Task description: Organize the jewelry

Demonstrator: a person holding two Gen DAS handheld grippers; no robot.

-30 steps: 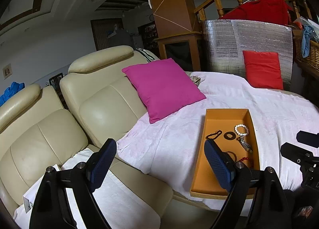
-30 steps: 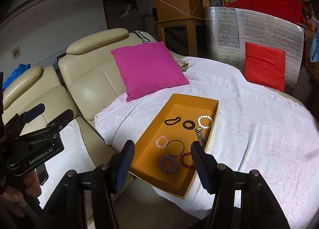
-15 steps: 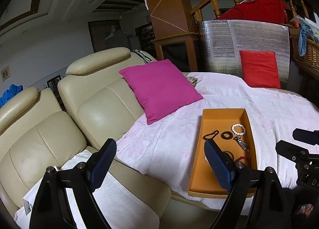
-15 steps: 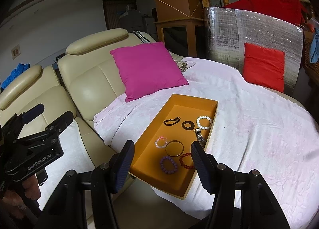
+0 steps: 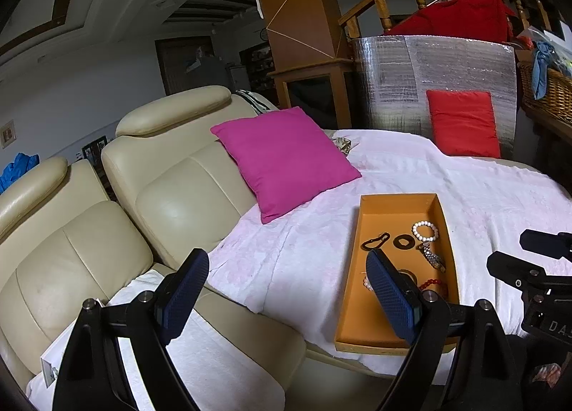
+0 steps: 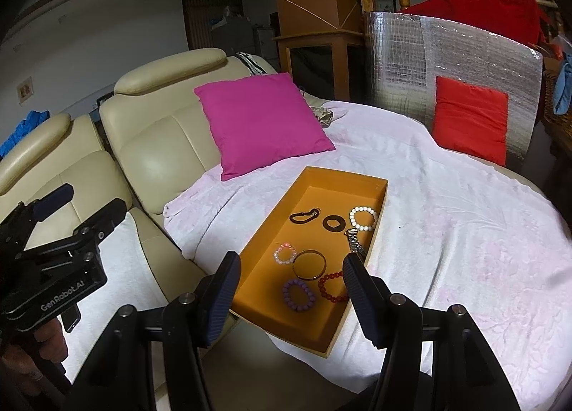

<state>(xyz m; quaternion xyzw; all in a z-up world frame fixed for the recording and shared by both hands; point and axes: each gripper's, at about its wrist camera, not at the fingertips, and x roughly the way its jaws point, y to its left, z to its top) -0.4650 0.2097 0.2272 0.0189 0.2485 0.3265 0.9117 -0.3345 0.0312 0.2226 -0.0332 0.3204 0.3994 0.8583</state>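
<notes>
An orange tray [image 6: 271, 225] lies on the pale pink cloth and holds several pieces: a white bead bracelet [image 6: 363, 218], a dark ring [image 6: 334, 223], a black clasp [image 6: 304, 216], a metal watch [image 6: 354, 244], a pink bead bracelet [image 6: 285, 254], a gold bangle [image 6: 309, 264], a purple bracelet [image 6: 298, 294] and a red bracelet [image 6: 330, 286]. My right gripper [image 6: 291, 298] is open and empty, just in front of the tray's near end. My left gripper [image 5: 286, 300] is open and empty, left of the tray [image 5: 361, 289]. The left gripper's right finger hides part of the tray.
A magenta cushion [image 6: 262, 121] leans on the cream sofa [image 6: 157, 146] behind the tray. A red cushion [image 6: 470, 117] stands against a silver foil panel [image 6: 422, 53] at the back right. A wicker basket [image 5: 545, 89] sits far right.
Both grippers have drifted slightly; the tray sits a little further left in the left wrist view. Both stay open and empty.
</notes>
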